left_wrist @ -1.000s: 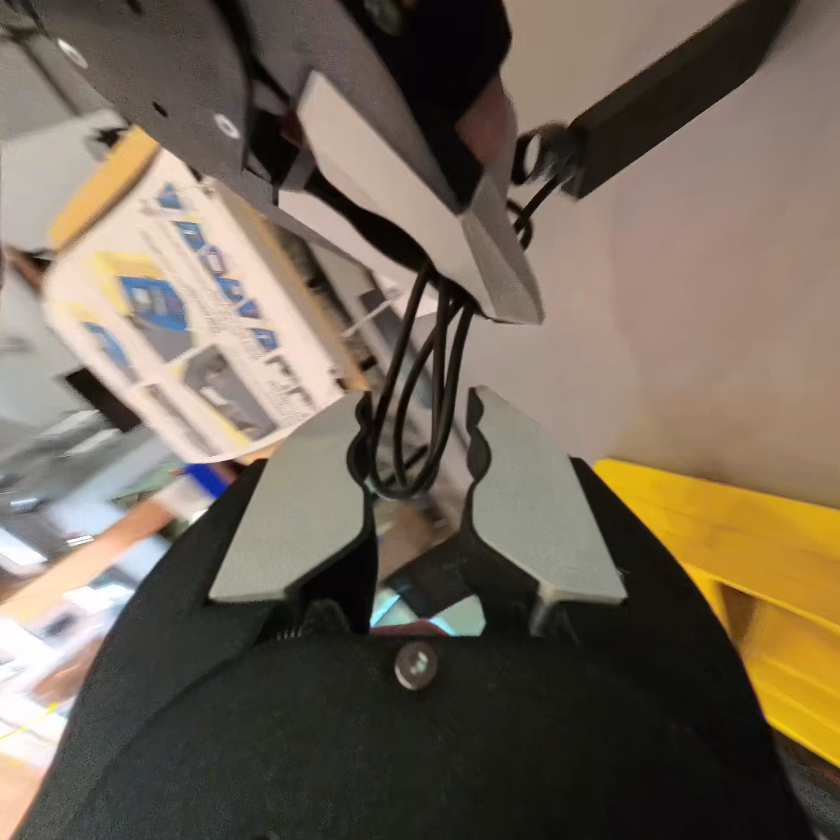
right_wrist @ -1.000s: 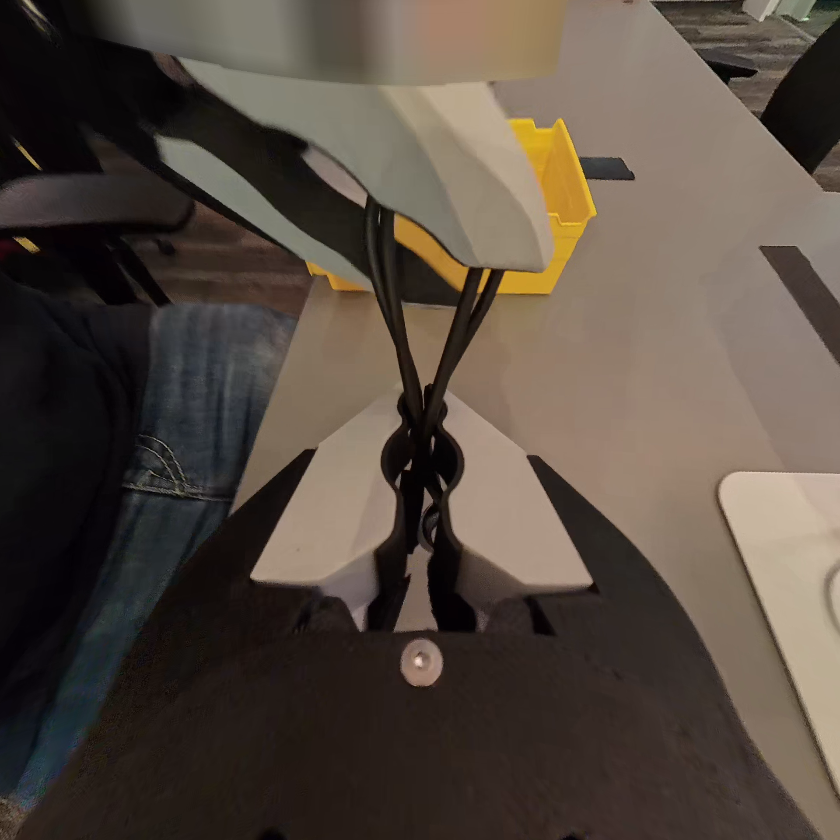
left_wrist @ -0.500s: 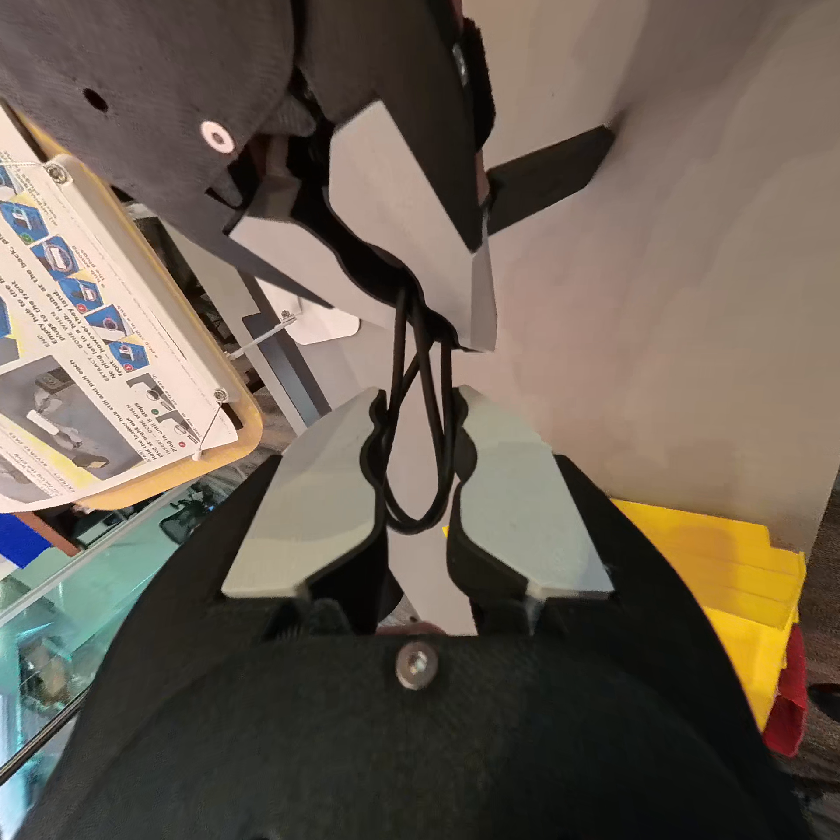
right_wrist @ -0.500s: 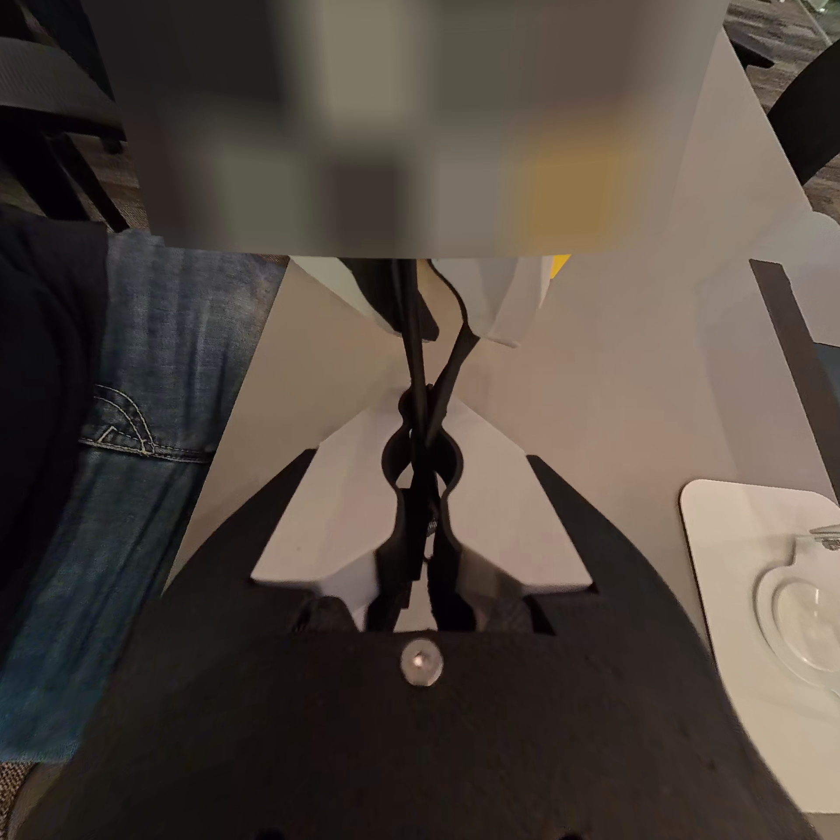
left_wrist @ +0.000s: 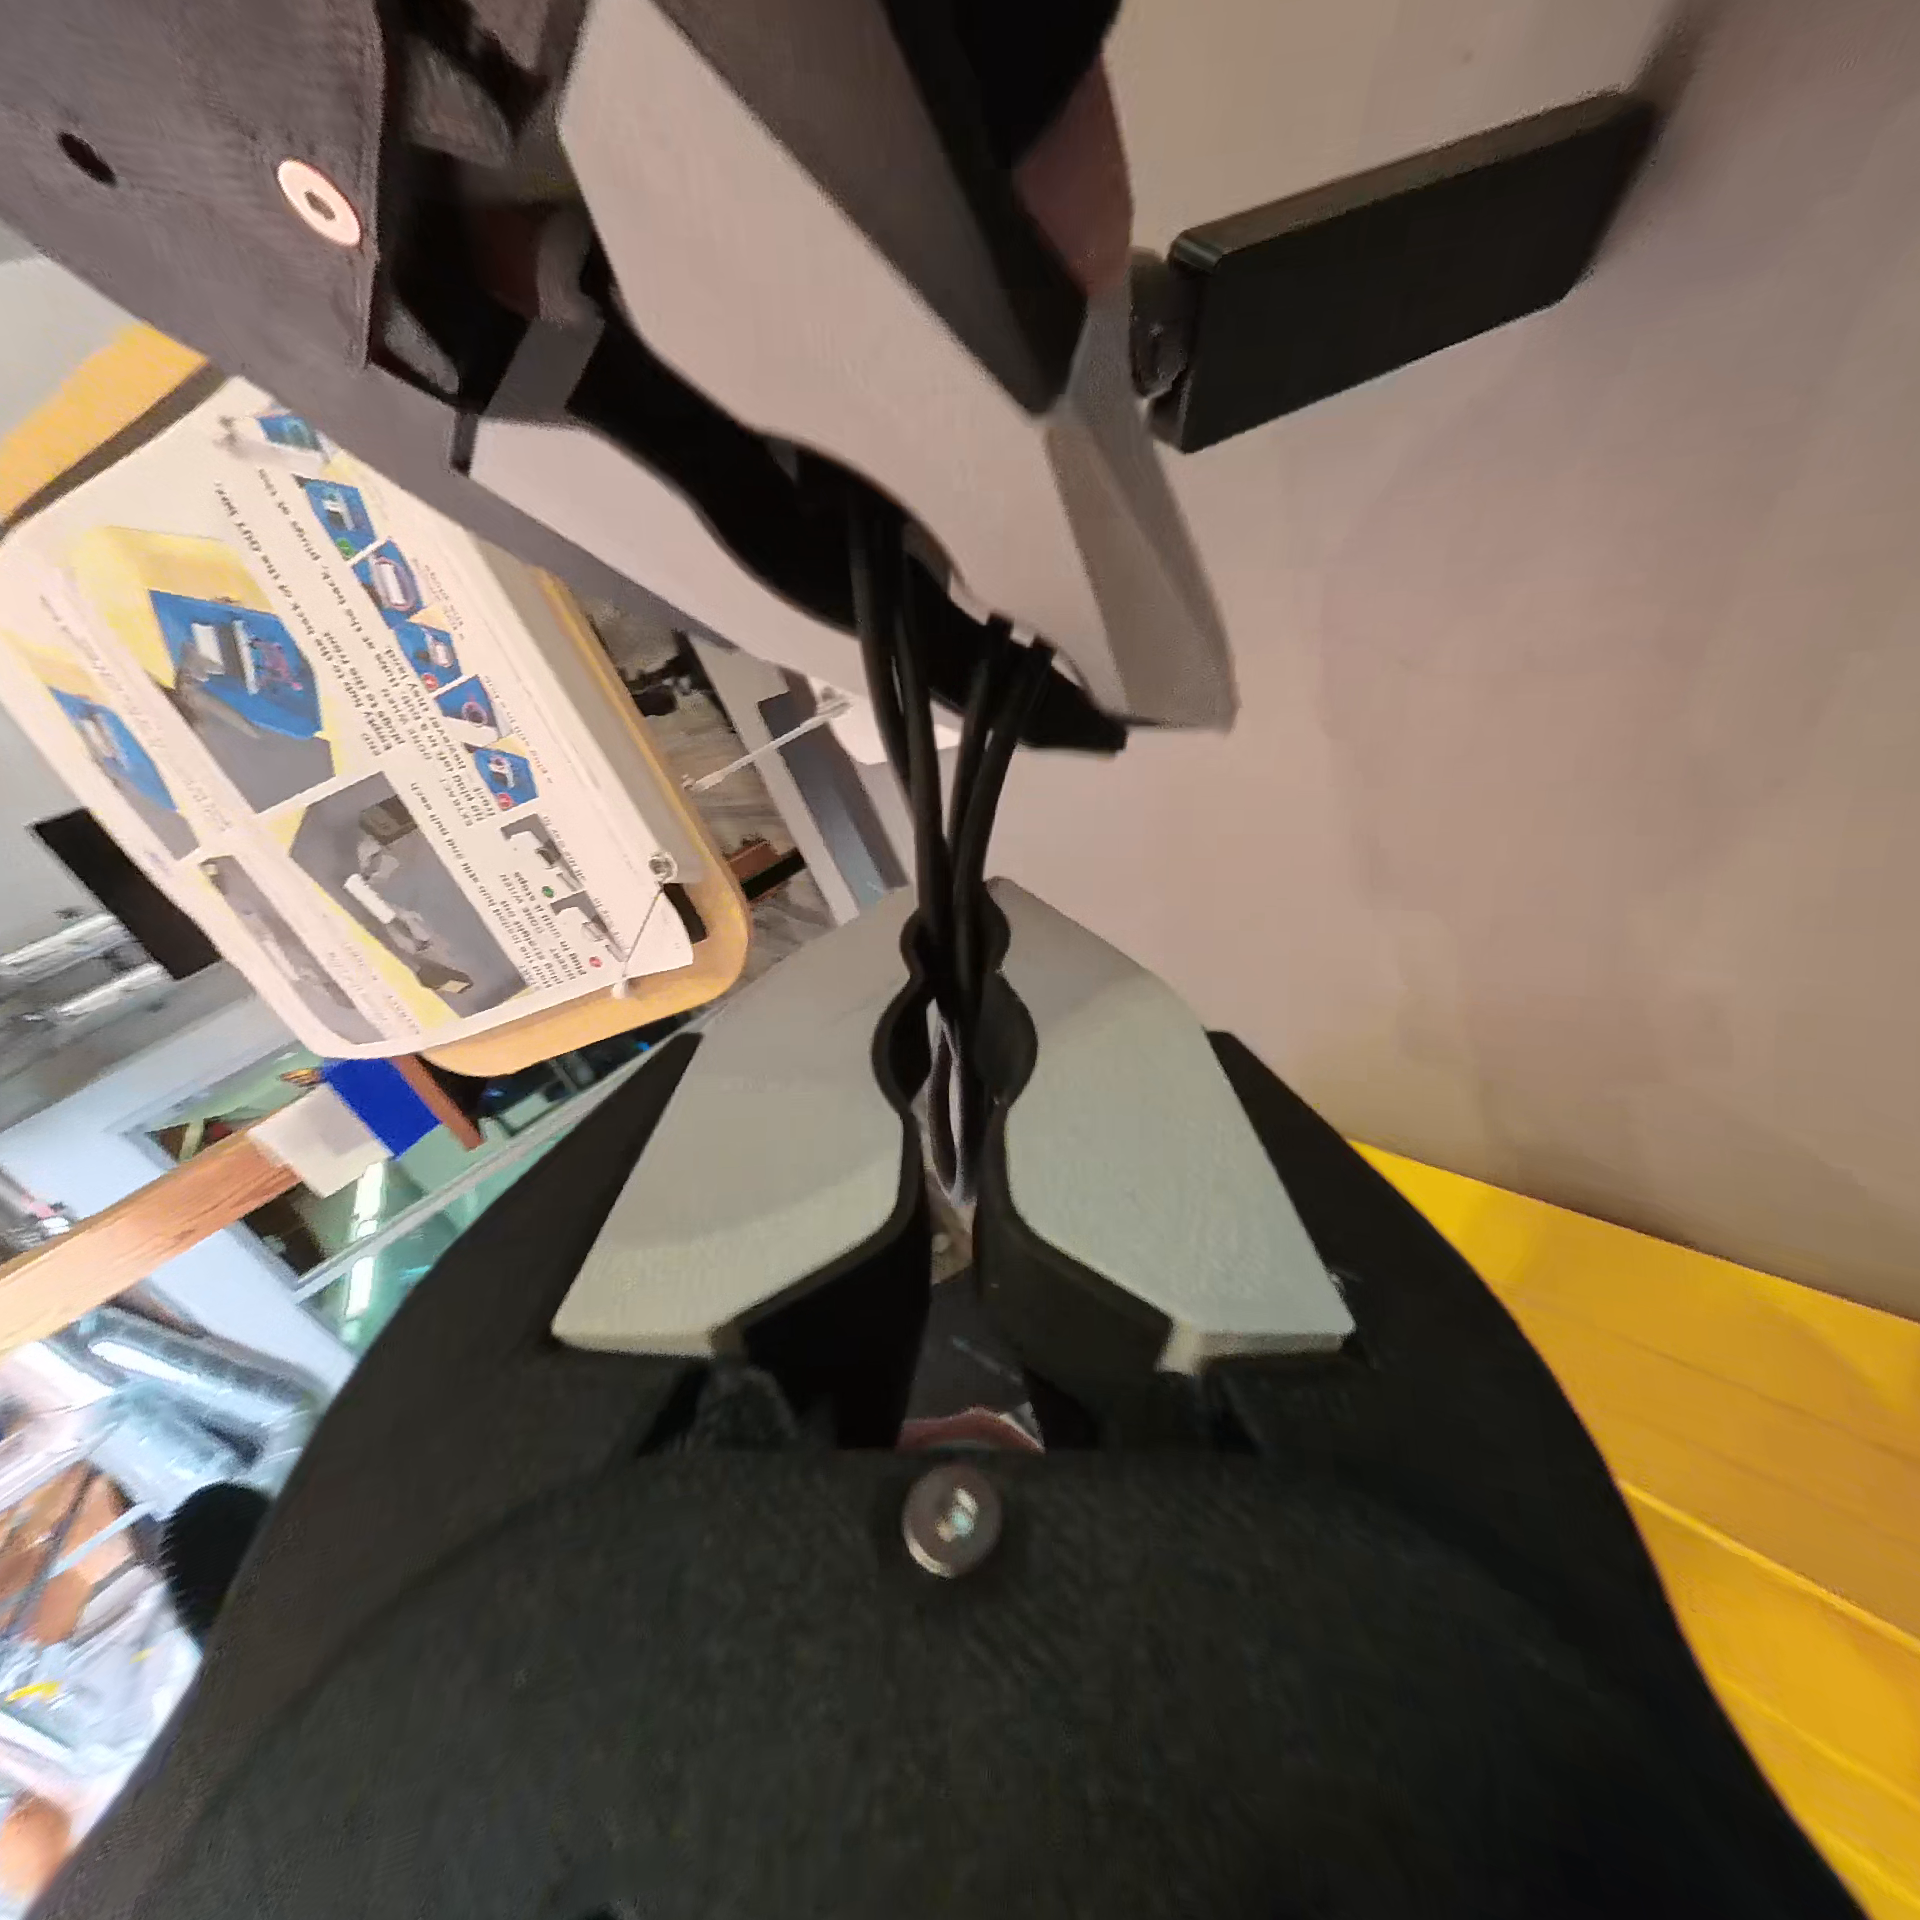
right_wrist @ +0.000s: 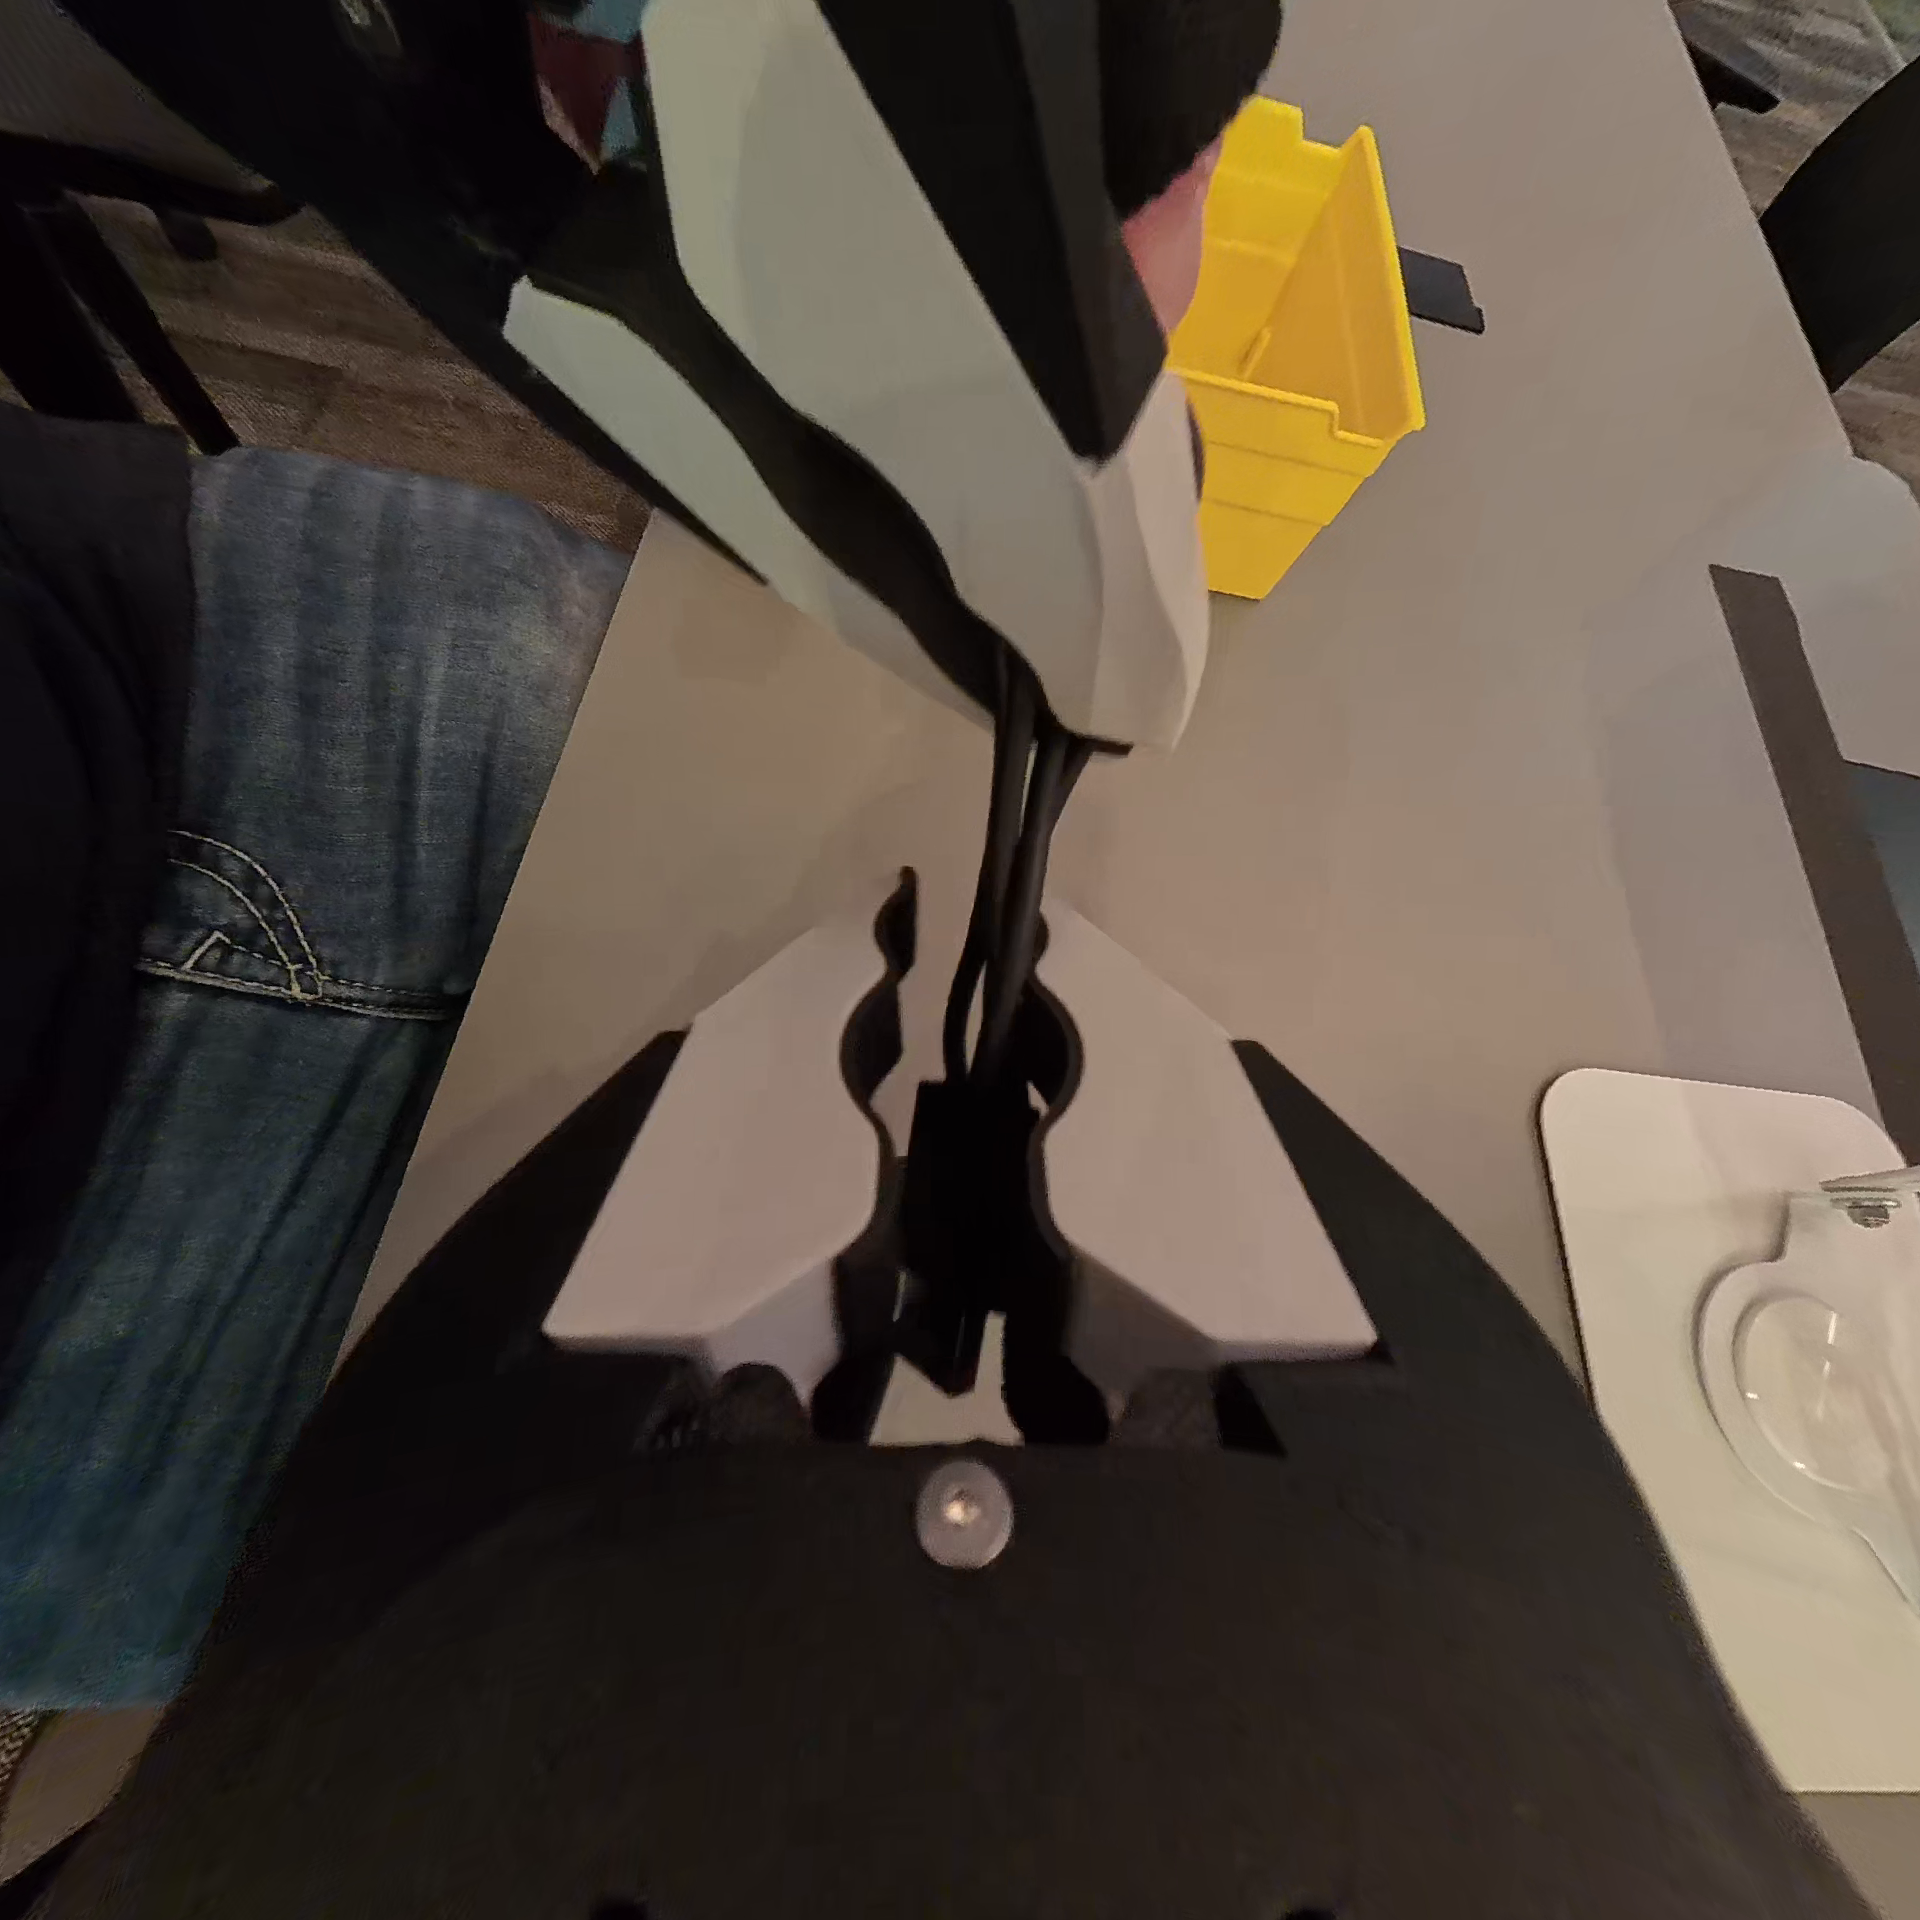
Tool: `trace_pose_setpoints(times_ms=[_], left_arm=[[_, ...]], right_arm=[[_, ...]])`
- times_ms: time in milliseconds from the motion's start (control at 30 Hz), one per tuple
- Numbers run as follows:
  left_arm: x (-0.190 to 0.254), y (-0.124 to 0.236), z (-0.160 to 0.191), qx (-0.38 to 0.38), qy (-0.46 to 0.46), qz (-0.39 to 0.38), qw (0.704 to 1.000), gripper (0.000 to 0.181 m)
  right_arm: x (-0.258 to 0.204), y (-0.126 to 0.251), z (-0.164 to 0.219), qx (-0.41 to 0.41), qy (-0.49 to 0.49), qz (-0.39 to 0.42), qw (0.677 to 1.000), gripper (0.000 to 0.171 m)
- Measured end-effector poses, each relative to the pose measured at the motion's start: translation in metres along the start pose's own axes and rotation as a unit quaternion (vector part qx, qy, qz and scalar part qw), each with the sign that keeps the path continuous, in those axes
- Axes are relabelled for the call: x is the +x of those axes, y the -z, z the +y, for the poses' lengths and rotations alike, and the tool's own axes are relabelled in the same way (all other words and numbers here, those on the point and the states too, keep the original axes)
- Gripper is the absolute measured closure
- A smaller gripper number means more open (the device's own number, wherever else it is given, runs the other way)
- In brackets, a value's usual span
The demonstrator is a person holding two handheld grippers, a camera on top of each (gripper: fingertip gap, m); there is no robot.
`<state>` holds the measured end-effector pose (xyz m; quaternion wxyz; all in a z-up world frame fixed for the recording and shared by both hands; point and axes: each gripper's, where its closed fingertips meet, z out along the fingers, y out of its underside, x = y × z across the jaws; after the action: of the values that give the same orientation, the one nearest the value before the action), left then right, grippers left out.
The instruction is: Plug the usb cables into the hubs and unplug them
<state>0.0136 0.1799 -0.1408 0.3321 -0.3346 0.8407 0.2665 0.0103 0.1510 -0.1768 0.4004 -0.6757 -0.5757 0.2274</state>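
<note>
My left gripper [left_wrist: 951,997] is pinched on the bundled black usb cables [left_wrist: 935,790], held above the table [left_wrist: 1558,727] between both tools. My right gripper [right_wrist: 971,997] stands spread — a black plug [right_wrist: 961,1195] sits loosely between its fingers. The strands are light and floppy — I'd grip the rigid plug.

My left hand-held gripper [left_wrist: 954,997] was open around the cable loop [left_wrist: 940,831], now it's clamped on it. My right hand-held gripper [right_wrist: 971,997] was pinching the strands, now it's spread, with the black plug [right_wrist: 961,1195] loose between its fingers.
</note>
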Motion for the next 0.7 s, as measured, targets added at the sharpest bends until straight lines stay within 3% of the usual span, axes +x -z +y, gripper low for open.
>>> trace_pose_setpoints(times_ms=[100, 300, 500, 600, 700], left_arm=[[-0.004, 0.001, 0.006, -0.002, -0.018, -0.024, 1.0, 0.179], [-0.012, 0.008, 0.001, 0.0, -0.108, -0.078, 0.991, 0.178], [-0.022, 0.015, -0.01, 0.009, -0.177, -0.113, 0.978, 0.178], [-0.027, 0.019, -0.013, 0.007, -0.196, -0.123, 0.973, 0.178], [-0.032, 0.022, -0.018, 0.012, -0.212, -0.136, 0.968, 0.177]], right_arm=[[-0.003, 0.006, 0.001, 0.02, -0.025, -0.03, 0.999, 0.14], [-0.001, 0.048, -0.029, 0.141, -0.092, -0.12, 0.978, 0.132], [-0.01, 0.053, -0.033, 0.122, -0.114, -0.234, 0.958, 0.144], [0.009, 0.047, -0.024, 0.099, -0.13, -0.19, 0.968, 0.124], [0.001, 0.046, -0.029, 0.1, -0.118, -0.208, 0.966, 0.123]])
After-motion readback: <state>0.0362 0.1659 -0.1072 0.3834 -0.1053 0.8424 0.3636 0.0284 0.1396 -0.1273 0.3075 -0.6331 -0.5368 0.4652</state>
